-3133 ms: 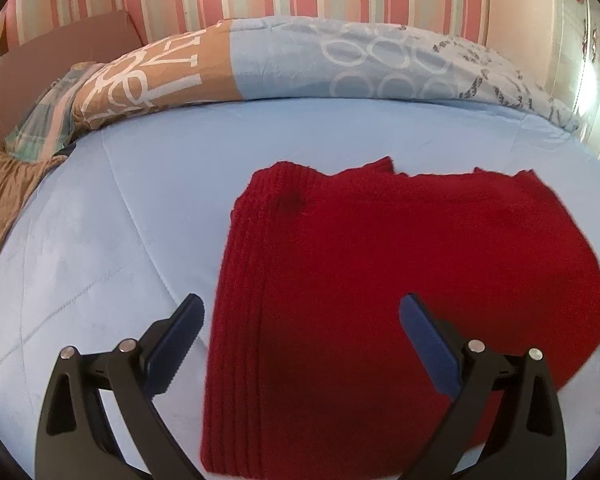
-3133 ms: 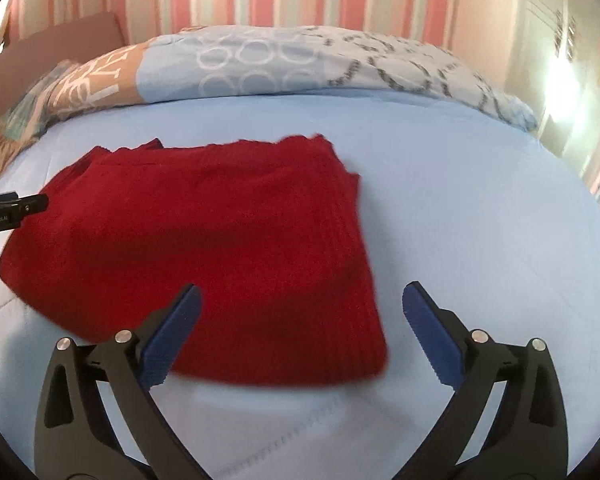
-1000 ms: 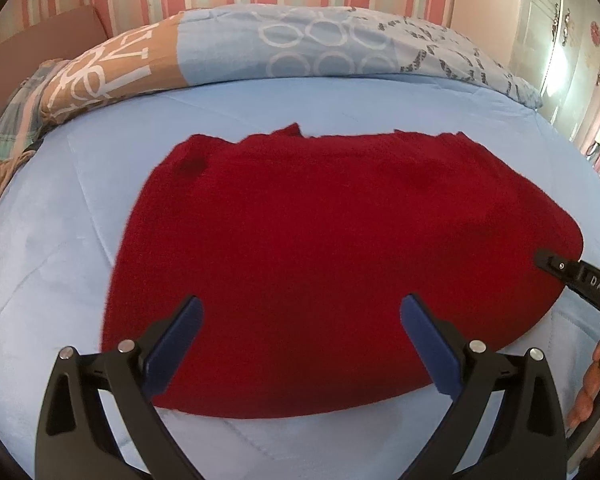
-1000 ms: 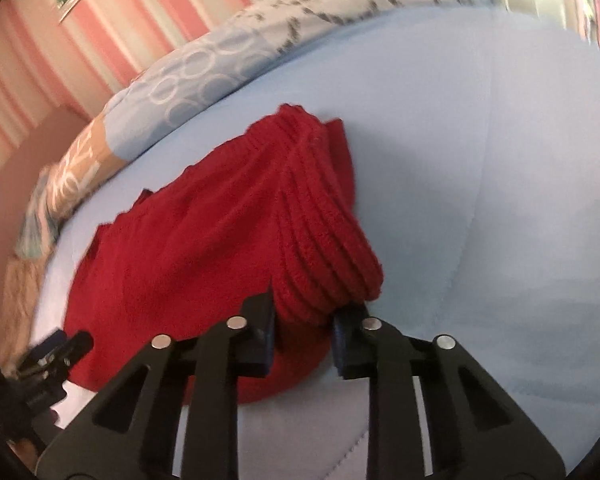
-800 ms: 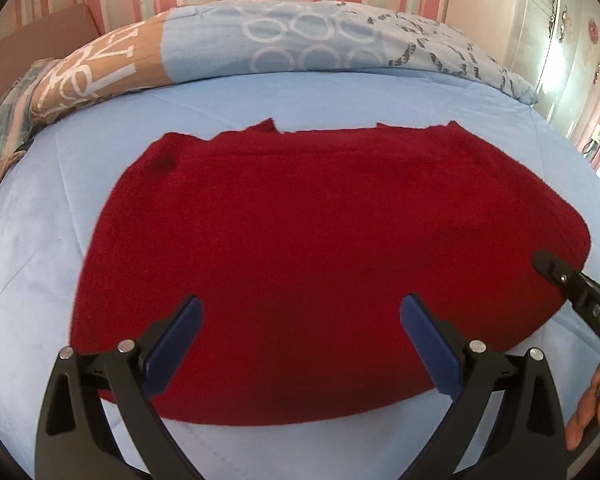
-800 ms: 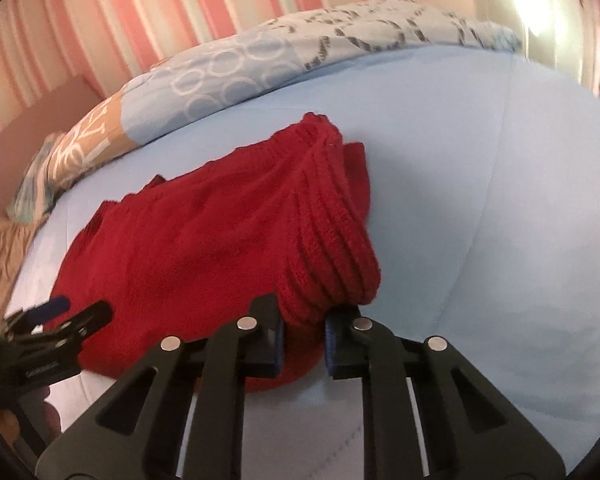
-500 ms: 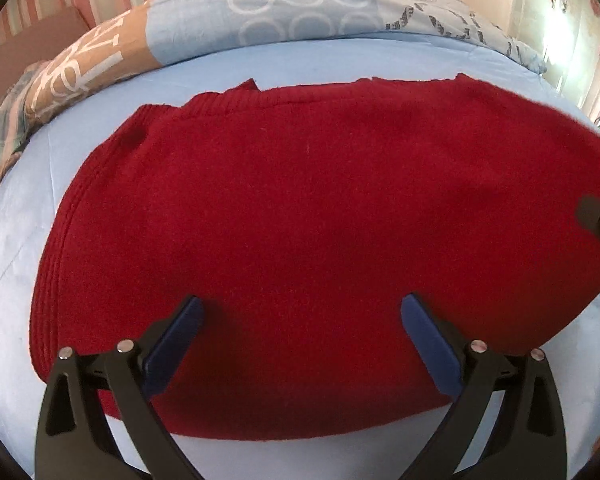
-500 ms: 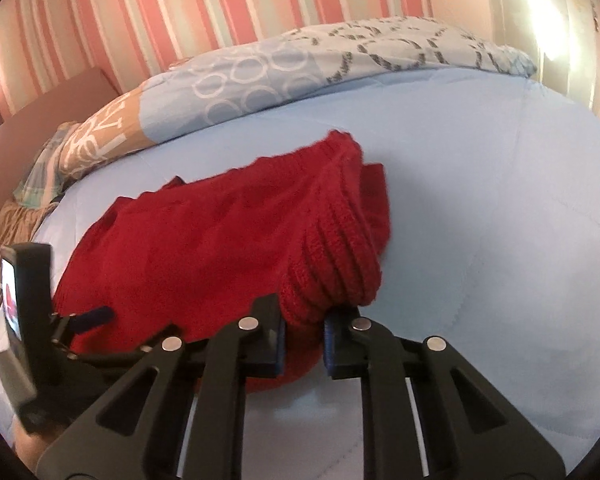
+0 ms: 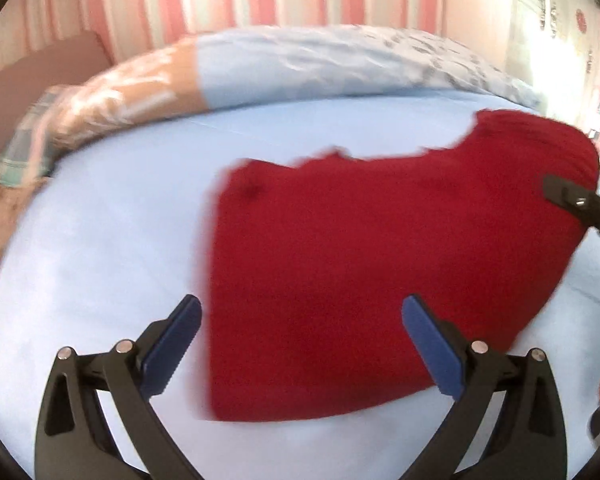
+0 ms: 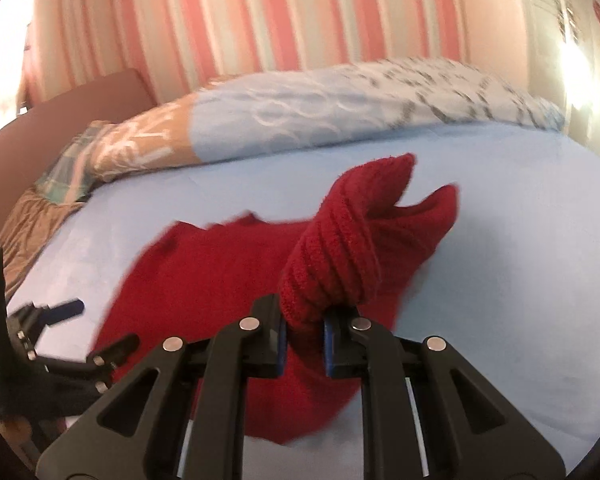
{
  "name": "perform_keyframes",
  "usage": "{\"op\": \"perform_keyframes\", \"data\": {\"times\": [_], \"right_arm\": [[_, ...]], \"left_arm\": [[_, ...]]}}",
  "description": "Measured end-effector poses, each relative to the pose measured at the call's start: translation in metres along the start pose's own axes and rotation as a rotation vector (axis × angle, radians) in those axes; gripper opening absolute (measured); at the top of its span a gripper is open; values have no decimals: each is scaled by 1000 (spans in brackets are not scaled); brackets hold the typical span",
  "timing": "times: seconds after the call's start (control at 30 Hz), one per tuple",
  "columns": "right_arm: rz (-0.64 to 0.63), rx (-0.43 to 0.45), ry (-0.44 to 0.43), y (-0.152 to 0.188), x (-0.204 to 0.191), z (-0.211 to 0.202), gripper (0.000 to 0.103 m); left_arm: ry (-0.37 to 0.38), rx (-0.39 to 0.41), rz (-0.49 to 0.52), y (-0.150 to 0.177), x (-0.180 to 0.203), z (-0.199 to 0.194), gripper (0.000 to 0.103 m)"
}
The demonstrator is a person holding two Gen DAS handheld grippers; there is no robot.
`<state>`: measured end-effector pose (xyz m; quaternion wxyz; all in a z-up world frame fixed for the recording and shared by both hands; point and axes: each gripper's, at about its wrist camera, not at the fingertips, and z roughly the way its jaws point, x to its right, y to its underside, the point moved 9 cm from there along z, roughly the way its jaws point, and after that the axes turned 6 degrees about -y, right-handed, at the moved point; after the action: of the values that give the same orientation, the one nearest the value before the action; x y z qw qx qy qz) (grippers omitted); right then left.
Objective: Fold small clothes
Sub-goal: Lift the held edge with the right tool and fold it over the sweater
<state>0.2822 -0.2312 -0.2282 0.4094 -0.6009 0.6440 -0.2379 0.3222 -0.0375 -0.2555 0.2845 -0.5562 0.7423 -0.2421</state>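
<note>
- The right tongs [image 10: 303, 336] were clamped on a bunched, ribbed edge of the red knitted garment [image 10: 340, 240], the cloth pinched between the blue pads [image 10: 329, 344] and lifted off the bed.
- From that grip the raised fold ran toward 1 o'clock in the right wrist view, while the rest of the garment trailed toward 9 o'clock and lay flat on the light blue bed sheet [image 10: 520, 280].
- The left tongs [image 9: 300, 344] stood wide apart with nothing between them, hovering over the near edge of the garment [image 9: 360, 260]; the pictures do not show them touching it.
- In the left wrist view the right tongs' black tip [image 9: 576, 200] entered at 3 o'clock, at the garment's lifted corner.
- A patterned duvet [image 9: 320, 64] lay bunched along the far side of the bed at 12 o'clock.
- Behind it stood a pink striped wall [image 10: 260, 20].
</note>
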Motion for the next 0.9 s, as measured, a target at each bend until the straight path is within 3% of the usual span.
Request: {"op": "perform_keyframes", "data": {"times": [0.2,0.33,0.47,0.57,0.77,0.9], "right_arm": [[-175,-6,-101,-4,-114,26,13],[-322,-191,-166,55,-177,72,13],[-417,-317,-145,104,-185,90,13],[-369,-330,-160,100,-179,90,13],[-389,-326,-137,93,-183,86,14],[-391,-330,-135,98,-182,82,21]], "left_arm": [[-121,-3,-118,-2,-130,-4,101],[-120,-19,-240,12,-182,-4,101],[-134,-35,-252,28,-195,1,101],[-127,-29,-239,37,-193,9,101],[-92,-1,-227,33,-184,21,101],[-77,13,-220,23,-178,23,101]]}}
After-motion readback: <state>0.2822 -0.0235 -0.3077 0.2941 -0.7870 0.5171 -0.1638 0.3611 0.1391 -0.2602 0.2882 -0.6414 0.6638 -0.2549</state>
